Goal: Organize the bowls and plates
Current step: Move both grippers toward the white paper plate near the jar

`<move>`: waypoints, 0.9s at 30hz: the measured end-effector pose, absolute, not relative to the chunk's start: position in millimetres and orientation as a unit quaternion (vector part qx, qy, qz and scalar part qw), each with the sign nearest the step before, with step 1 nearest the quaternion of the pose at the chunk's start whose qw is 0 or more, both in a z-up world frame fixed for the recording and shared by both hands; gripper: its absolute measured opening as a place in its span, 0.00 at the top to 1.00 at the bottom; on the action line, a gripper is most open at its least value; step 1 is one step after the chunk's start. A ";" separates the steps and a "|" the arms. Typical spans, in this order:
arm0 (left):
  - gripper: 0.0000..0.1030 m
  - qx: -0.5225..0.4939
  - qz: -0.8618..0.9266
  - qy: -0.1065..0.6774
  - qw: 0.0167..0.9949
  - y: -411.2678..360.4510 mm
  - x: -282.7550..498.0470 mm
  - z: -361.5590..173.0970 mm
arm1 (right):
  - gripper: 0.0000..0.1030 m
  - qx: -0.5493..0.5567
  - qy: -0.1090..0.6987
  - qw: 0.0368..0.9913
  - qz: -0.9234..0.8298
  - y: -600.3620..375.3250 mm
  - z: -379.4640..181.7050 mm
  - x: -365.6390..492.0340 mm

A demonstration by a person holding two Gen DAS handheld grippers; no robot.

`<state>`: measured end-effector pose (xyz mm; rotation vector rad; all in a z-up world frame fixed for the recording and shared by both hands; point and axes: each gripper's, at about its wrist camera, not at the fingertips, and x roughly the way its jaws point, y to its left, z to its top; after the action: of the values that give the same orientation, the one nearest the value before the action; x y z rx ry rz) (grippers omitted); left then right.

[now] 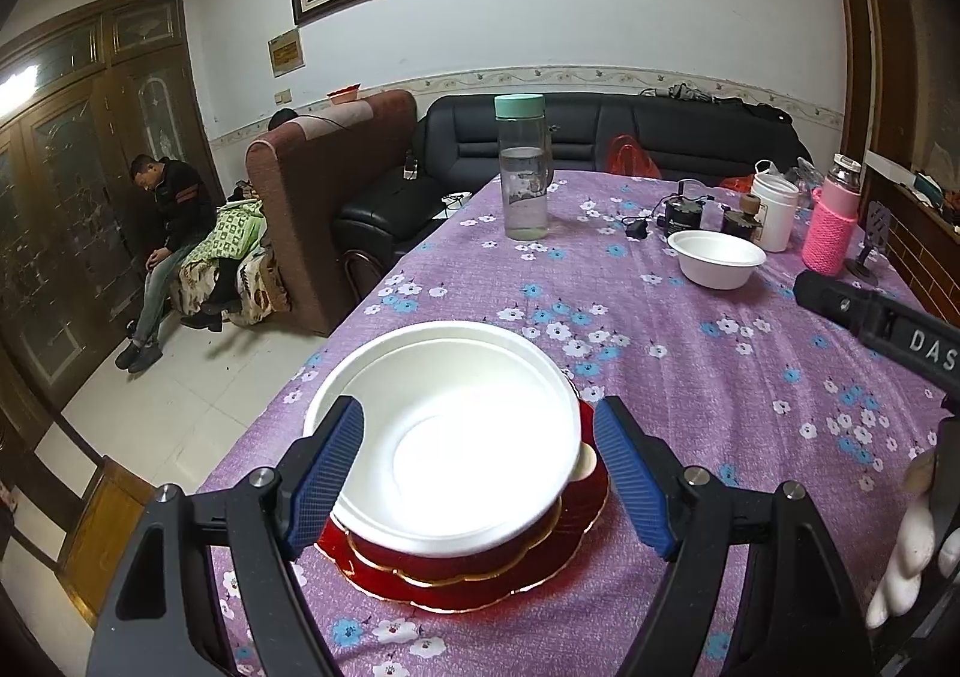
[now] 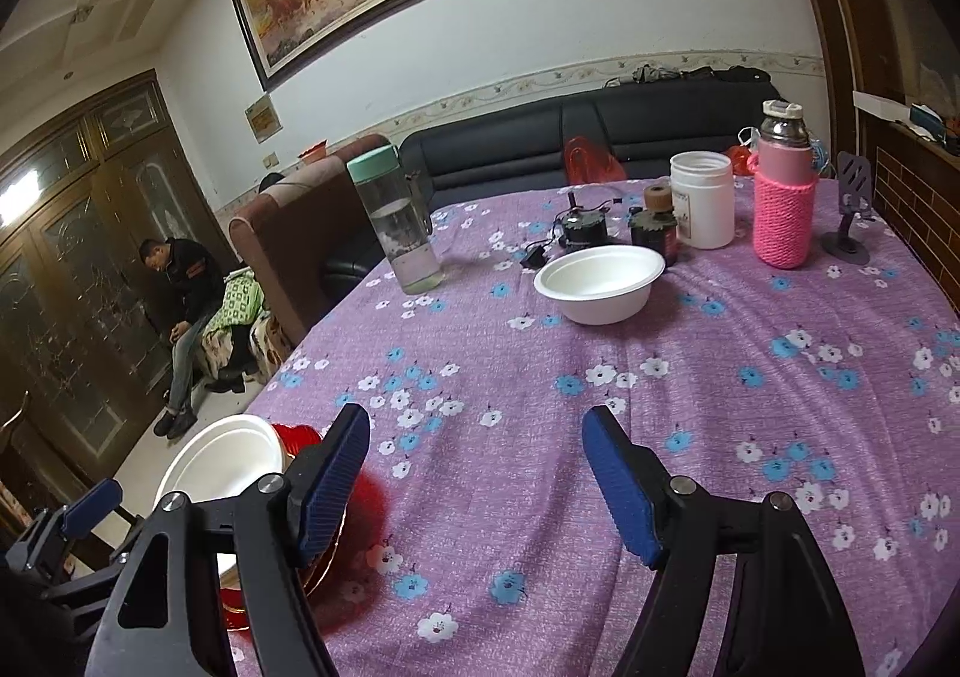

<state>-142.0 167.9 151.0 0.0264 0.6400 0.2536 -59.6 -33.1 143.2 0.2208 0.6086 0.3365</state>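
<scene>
My left hand-held gripper (image 1: 477, 473) is spread wide, its pads either side of the white bowl (image 1: 447, 434) stacked on red plates (image 1: 480, 578). My right hand-held gripper (image 2: 474, 476) gapes empty over the table (image 2: 690, 407); a second white bowl (image 2: 600, 284) sits well ahead.

Each gripper is built from black angular arms. The left gripper (image 1: 480, 473) and the right gripper (image 2: 477, 479) are fitted with blue ribbed pads (image 1: 630, 479) on the fingers. Silver round screws (image 1: 696, 476) are seen at the joints. White letters "DAS" (image 1: 933, 350) are printed at the right edge. A white glove (image 1: 912, 563) is worn.
</scene>
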 end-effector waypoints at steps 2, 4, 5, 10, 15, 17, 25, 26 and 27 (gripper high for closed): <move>0.24 0.012 0.123 0.313 0.942 166.9 -145.7 152.7 | 0.24 0.106 0.292 0.936 0.165 -34.5 148.0 -65.0; 0.24 0.011 0.122 0.311 0.942 166.2 -150.9 155.0 | 0.24 0.104 0.284 0.939 0.164 -35.4 155.3 -73.2; 0.24 0.012 0.121 0.309 0.943 166.0 -154.3 157.1 | 0.24 0.104 0.281 0.940 0.165 -36.4 158.2 -76.1; 0.24 -0.003 0.099 0.278 0.955 173.2 -175.3 190.9 | 0.24 0.093 0.247 0.949 0.169 -44.8 196.8 -101.5; 0.24 -0.005 0.040 0.234 0.971 190.0 -186.4 281.7 | 0.24 0.086 0.201 0.961 0.168 -69.2 283.3 -123.4; 0.24 0.010 0.039 0.210 0.977 194.6 -183.9 325.8 | 0.24 0.088 0.176 0.968 0.158 -83.3 331.1 -127.8; 0.16 0.025 0.049 0.189 0.980 192.3 -128.9 452.6 | 0.14 0.036 0.112 0.992 0.054 -114.6 492.7 -112.8; 0.15 0.033 0.060 0.187 0.980 188.3 -118.0 459.7 | 0.13 0.029 0.112 0.992 0.039 -116.9 502.9 -106.1; 0.11 0.041 0.068 0.186 0.979 183.2 -106.3 464.1 | 0.11 0.020 0.117 0.993 0.025 -118.2 509.1 -95.4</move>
<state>-106.3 183.2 464.1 0.0832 0.3753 0.1367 -95.4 -118.2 509.1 0.0410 0.2352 0.0500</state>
